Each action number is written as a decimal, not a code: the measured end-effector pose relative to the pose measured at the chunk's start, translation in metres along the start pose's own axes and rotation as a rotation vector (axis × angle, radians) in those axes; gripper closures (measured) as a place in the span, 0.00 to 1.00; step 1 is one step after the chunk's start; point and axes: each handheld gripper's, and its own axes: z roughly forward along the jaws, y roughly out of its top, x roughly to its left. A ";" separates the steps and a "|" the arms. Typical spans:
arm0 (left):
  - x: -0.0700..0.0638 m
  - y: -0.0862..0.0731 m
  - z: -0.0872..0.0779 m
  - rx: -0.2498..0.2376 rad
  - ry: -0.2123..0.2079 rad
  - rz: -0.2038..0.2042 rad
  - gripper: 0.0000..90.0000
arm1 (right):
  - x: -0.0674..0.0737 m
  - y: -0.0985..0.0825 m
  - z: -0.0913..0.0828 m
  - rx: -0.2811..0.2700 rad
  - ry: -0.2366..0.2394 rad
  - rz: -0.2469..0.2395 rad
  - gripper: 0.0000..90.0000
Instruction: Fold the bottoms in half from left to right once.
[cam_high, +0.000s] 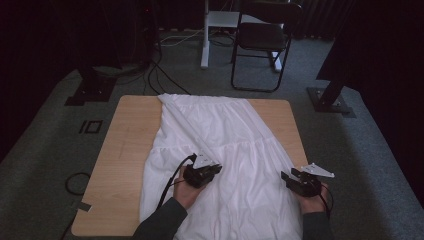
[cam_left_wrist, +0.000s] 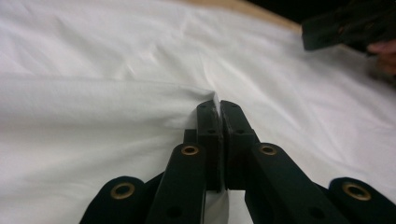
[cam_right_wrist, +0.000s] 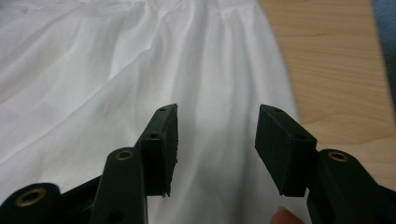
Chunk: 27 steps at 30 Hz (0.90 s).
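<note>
A white pleated garment lies spread over the middle of the wooden table, reaching from the far edge to the near edge. My left gripper rests on the garment near its centre. In the left gripper view its jaws are shut, pinching a fold of the white cloth that runs off to the left. My right gripper hovers at the garment's right edge. In the right gripper view its jaws stand open above the cloth, with nothing pressed between them.
Bare tabletop lies right of the garment's edge and along its left side. On the carpet beyond stand a black folding chair, a white stand post and two dark stand bases. A cable loop lies left of the table.
</note>
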 end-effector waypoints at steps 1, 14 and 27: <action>0.000 0.000 0.000 0.000 0.000 0.000 0.98 | 0.000 0.000 0.000 0.000 0.000 0.000 0.53; 0.013 -0.043 0.021 0.131 0.090 0.073 0.97 | -0.002 -0.005 0.006 0.054 -0.113 -0.038 0.48; 0.084 -0.085 -0.054 0.126 0.182 0.025 0.97 | 0.002 -0.003 -0.001 0.014 -0.095 -0.035 0.48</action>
